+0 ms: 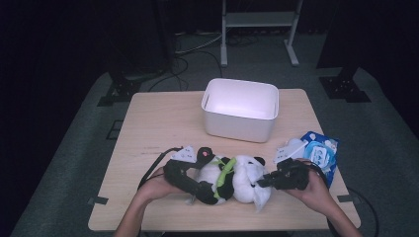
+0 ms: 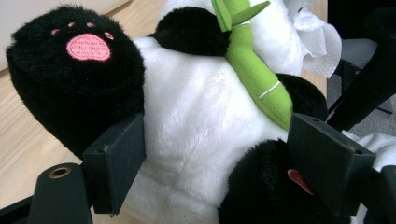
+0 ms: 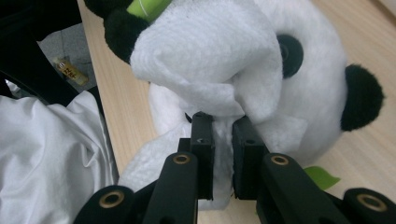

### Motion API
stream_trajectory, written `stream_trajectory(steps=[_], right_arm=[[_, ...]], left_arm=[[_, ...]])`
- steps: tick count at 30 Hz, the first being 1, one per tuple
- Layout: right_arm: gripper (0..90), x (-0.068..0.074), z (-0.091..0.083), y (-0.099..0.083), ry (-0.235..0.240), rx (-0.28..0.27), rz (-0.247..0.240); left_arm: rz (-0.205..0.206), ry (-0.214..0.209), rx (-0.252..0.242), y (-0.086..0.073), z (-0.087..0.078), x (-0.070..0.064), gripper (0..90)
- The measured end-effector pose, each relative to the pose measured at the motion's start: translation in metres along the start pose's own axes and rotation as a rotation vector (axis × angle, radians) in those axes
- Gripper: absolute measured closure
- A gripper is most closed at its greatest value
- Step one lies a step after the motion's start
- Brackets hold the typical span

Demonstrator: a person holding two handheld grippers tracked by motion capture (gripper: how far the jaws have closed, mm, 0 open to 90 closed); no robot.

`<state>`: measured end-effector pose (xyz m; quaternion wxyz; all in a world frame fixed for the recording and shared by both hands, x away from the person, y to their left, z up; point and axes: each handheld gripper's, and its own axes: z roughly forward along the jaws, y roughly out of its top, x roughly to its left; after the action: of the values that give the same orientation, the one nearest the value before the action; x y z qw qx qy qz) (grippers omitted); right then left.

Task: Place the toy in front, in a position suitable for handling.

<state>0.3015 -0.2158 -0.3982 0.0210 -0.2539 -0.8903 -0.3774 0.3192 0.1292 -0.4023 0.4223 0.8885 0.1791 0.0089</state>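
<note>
A plush panda (image 1: 232, 178) lies on its back at the near edge of the desk (image 1: 158, 128), stretched between the two tongs, its head toward the right tongs. The left tongs (image 2: 215, 163) stand wide open, jaws on either side of the panda's white belly and lower body, pressing the fur; whether they grip it is hard to tell. The right tongs (image 3: 223, 140) are nearly closed, pinching a white wipe (image 3: 210, 60) draped over the panda's face, hiding most of it. A white bin (image 1: 240, 109) sits beyond both tongs; a blue wipes pack (image 1: 321, 153) lies just beyond the right tongs, partly hidden by them.
</note>
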Motion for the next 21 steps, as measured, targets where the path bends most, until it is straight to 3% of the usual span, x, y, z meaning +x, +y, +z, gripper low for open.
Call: stream_trajectory(steps=[6, 10, 19, 21], right_arm=[[80.7, 0.002, 0.001, -0.006, 0.006, 0.007, 0.014], [80.7, 0.006, 0.0, 0.001, -0.003, 0.012, -0.012], [80.7, 0.032, 0.027, 0.048, 0.043, 0.044, -0.132], [80.7, 0.036, 0.034, 0.054, 0.035, 0.058, -0.158]], left_arm=[[0.003, 0.005, 0.004, 0.0, 0.001, 0.0, 18.9], [-0.002, 0.009, 0.002, 0.0, 0.001, 0.0, 18.9], [0.002, 0.016, 0.006, 0.0, 0.002, -0.001, 18.8], [0.002, 0.018, 0.008, 0.0, 0.001, -0.002, 18.8]])
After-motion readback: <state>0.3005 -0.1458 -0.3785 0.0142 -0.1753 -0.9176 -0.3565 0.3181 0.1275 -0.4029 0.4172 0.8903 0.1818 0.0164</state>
